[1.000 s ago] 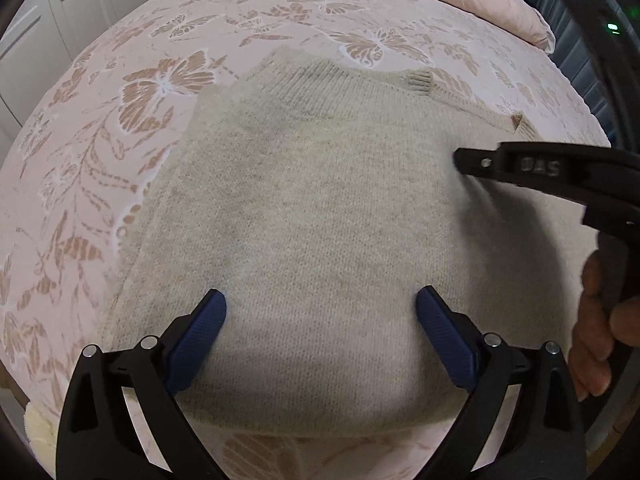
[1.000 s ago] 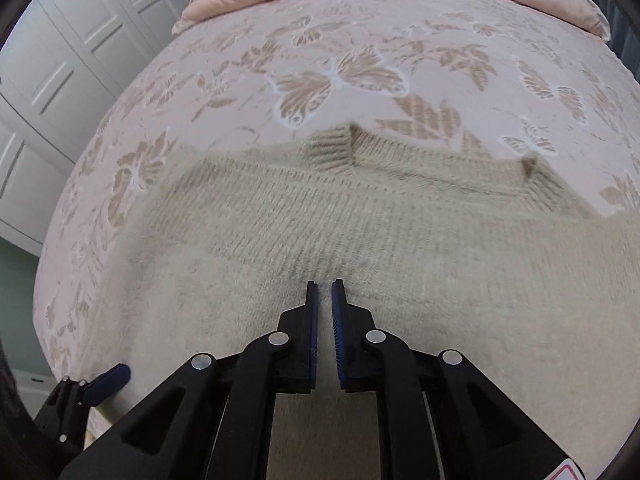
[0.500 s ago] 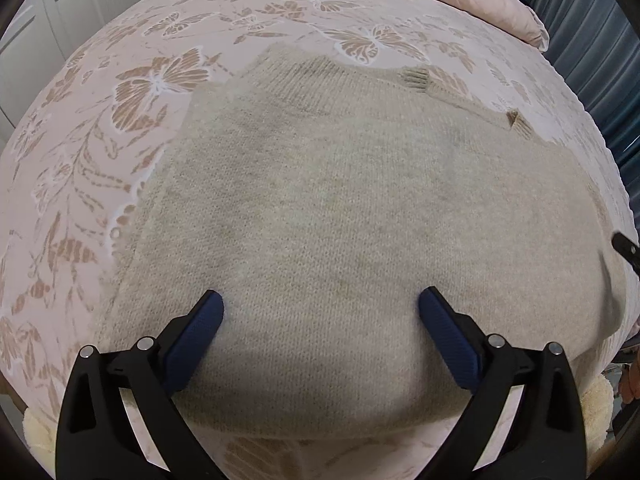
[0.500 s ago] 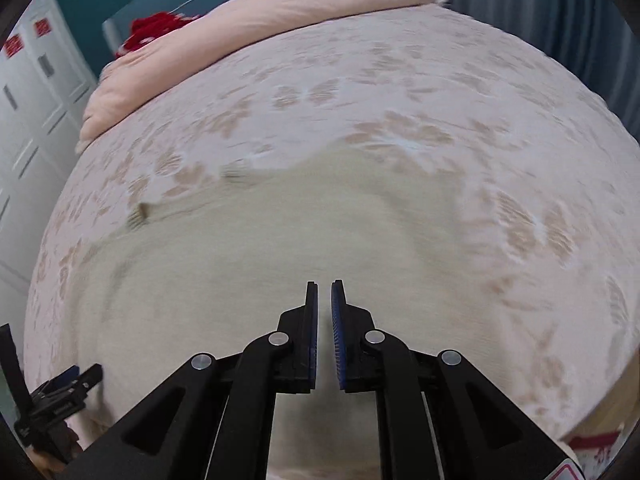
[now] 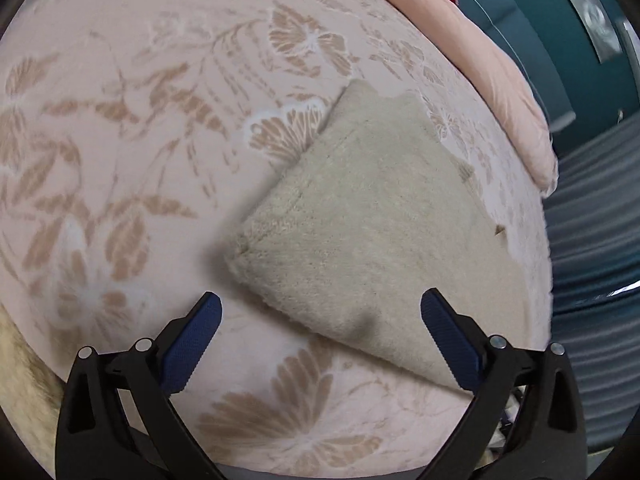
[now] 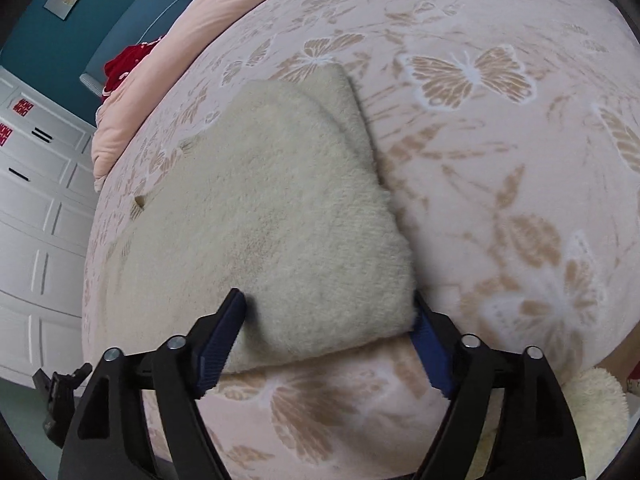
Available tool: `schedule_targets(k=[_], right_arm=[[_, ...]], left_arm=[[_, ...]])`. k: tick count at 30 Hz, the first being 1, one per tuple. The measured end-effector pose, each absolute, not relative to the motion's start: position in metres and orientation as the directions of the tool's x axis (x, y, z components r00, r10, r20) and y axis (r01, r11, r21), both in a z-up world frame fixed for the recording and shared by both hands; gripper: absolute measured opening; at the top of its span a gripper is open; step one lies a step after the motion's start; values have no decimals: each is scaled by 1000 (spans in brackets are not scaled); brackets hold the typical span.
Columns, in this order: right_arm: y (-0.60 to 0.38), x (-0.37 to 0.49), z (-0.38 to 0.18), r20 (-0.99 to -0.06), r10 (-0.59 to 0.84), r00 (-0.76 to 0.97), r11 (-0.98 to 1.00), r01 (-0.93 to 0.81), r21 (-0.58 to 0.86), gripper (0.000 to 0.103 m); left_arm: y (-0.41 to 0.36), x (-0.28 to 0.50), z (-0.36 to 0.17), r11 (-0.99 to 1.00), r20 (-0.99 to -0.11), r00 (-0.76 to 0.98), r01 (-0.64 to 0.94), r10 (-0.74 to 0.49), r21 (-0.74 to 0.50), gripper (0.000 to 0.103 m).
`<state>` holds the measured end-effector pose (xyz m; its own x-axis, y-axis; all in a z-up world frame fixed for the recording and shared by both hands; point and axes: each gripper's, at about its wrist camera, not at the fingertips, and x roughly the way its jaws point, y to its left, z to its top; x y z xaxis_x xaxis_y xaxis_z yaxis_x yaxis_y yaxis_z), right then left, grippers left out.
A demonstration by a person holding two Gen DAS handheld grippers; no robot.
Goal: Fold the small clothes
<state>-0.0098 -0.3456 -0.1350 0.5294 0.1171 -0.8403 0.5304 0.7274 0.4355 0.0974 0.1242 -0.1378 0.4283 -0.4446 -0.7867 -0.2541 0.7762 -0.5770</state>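
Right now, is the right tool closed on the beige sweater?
No, the right tool is open, its blue fingers spread either side of the beige sweater corner.

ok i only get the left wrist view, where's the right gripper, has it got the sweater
Observer: No, it isn't holding it. The right gripper is open, and the near corner of the folded sweater lies between its fingers.
Operator: and whats past the bed on that side
Observer: White cupboard doors stand beyond the left edge of the bed in the right wrist view.
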Motion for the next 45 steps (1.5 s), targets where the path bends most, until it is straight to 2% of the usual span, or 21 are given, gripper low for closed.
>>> schedule_targets(k=[2,4,5,6,7,8,9,11,15,19,24,27,29,31,35,36,37,39,40,43,45], right_arm=[[-334,-1,-133,-843,103,527,741,525,419,88],[-331,6,-134,-840,112,531,727,533,434,88],[-332,9,-135,-835,128,535,714,535,452,85],[-333,12,-136,-831,147,537,699,538,471,81],[-335,15,-136,-828,156,539,683,547,485,63],[-338,19,-136,-822,175,542,669,547,503,34],[-341,22,-135,-805,211,554,652,534,538,27],[-344,27,-118,-777,228,586,642,510,573,22],[-335,19,-55,-701,276,658,676,386,628,18],[-321,-23,-45,-773,249,583,766,370,526,18],[-316,-70,-127,-927,137,349,828,474,300,35],[-326,-88,-99,-908,35,419,822,504,264,42],[-329,-89,-68,-893,-136,428,846,519,120,44],[-329,-84,-41,-855,-225,467,855,515,57,45],[-303,-45,-13,-811,-73,581,910,372,185,40],[-289,-33,-12,-808,-34,588,921,332,203,40],[-274,-20,-15,-808,5,589,931,292,218,40],[-240,6,-25,-817,76,572,945,221,243,39],[-223,18,-31,-820,116,561,948,183,259,33],[-177,54,-52,-818,248,519,940,76,333,15],[-149,75,-72,-823,311,476,925,47,377,11]], left_arm=[[121,106,-149,691,-731,429,-281,-531,-666,98],[118,115,-154,646,-716,439,-327,-542,-690,97],[117,120,-154,623,-696,464,-329,-548,-710,92],[117,127,-155,595,-673,475,-330,-567,-733,66],[115,134,-157,574,-661,462,-335,-591,-747,31],[116,141,-158,565,-668,445,-358,-597,-744,16],[118,144,-155,546,-657,447,-366,-608,-754,16],[123,146,-134,552,-641,471,-332,-606,-765,15],[132,126,-80,626,-631,493,-202,-599,-753,13],[151,78,-73,680,-678,447,-187,-584,-709,13],[154,31,-139,744,-780,305,-251,-546,-619,17],[158,28,-121,778,-789,351,-211,-505,-592,21],[155,33,-92,827,-795,392,-130,-463,-546,22],[145,41,-66,869,-799,424,-56,-425,-492,22],[123,53,-31,921,-797,521,-48,-306,-385,22],[122,51,-23,937,-786,567,-66,-247,-342,29],[121,48,-14,955,-775,611,-99,-163,-279,45],[127,42,-4,969,-749,661,-164,-33,-187,54],[133,39,-4,968,-748,664,-182,-9,-174,54],[145,39,-11,966,-781,622,-164,-57,-202,54],[136,43,-20,964,-796,596,-133,-109,-231,56]])
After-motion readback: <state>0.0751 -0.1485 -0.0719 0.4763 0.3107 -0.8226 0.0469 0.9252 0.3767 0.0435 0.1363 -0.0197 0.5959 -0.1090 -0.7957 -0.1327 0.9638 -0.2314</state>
